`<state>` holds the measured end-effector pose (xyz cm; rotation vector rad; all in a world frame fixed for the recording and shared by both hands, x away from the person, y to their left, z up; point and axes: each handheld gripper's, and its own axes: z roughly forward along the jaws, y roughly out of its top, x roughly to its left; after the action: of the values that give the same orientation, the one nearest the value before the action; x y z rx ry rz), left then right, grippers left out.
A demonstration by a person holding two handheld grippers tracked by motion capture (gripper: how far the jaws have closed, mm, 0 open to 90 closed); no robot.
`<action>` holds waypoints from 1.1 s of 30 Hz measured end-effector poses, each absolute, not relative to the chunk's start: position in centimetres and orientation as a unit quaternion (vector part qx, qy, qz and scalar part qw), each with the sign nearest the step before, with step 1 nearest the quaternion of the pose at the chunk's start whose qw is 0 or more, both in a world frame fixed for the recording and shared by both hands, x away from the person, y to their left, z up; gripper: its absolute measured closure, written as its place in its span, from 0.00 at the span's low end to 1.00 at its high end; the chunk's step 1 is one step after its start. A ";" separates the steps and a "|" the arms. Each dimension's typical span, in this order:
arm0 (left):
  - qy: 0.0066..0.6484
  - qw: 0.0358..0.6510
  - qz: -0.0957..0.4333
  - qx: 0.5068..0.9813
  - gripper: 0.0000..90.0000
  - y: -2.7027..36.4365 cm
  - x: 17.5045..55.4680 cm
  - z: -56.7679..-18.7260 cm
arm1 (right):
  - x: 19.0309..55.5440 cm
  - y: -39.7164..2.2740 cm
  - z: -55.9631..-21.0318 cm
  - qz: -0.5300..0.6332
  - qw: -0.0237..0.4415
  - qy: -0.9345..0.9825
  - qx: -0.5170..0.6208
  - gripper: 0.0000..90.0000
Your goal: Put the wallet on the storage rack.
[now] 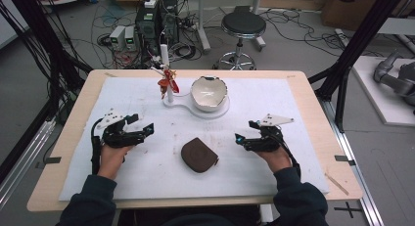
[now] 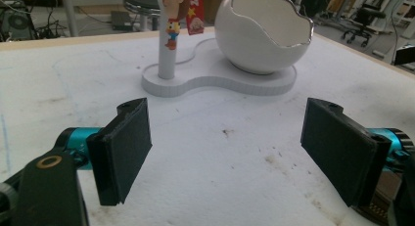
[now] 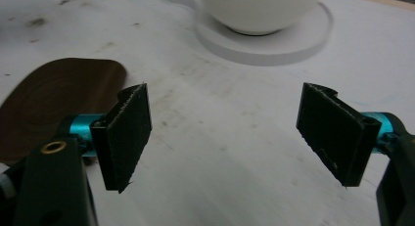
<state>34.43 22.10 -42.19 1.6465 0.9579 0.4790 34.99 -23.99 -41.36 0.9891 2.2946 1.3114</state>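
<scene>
One brown pouch (image 1: 199, 155) is seen lying flat on the white mat (image 1: 274, 167), near the person's edge, roughly midway between the two grippers and touched by neither. In the right gripper view the same pouch (image 3: 58, 101) sits at the left, just behind the left-hand jaw, outside the gap.

Two grippers are counted. The left gripper (image 1: 143, 130) is held low over the mat, well left of the pouch, jaws spread wide with nothing between them; in its own view (image 2: 225, 150) bare stained mat is seen in the gap. The right gripper (image 1: 243, 137) is held right of the pouch, nearer to it than the left one, jaws likewise spread and empty; bare mat is seen between them in its view (image 3: 222, 140). Two hands are seen, one per gripper: left hand (image 1: 111, 157), right hand (image 1: 277, 158), both in dark sleeves.

Farther back, one white stand (image 1: 188, 104) is placed at mat centre. One eggshell-shaped white bowl (image 1: 209, 94) with a jagged rim is seated on its round pad; one upright white post (image 1: 166, 72) is set on its smaller end. Red and yellow charms (image 1: 168, 79) are hung at the post; their count cannot be told.

One mat is laid on one wooden table (image 1: 63, 152). Beyond the table, one black stool (image 1: 243, 26) is seen on the floor.
</scene>
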 end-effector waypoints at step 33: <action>0.388 0.537 0.154 0.733 0.27 19.1 34.9 -43.2 | 33.3 -13.6 -43.4 0.404 0.083 0.885 0.217 0.47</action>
<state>34.93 19.06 -43.18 1.7444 0.9238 0.3670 33.34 -13.63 -43.36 0.6478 2.6420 1.2047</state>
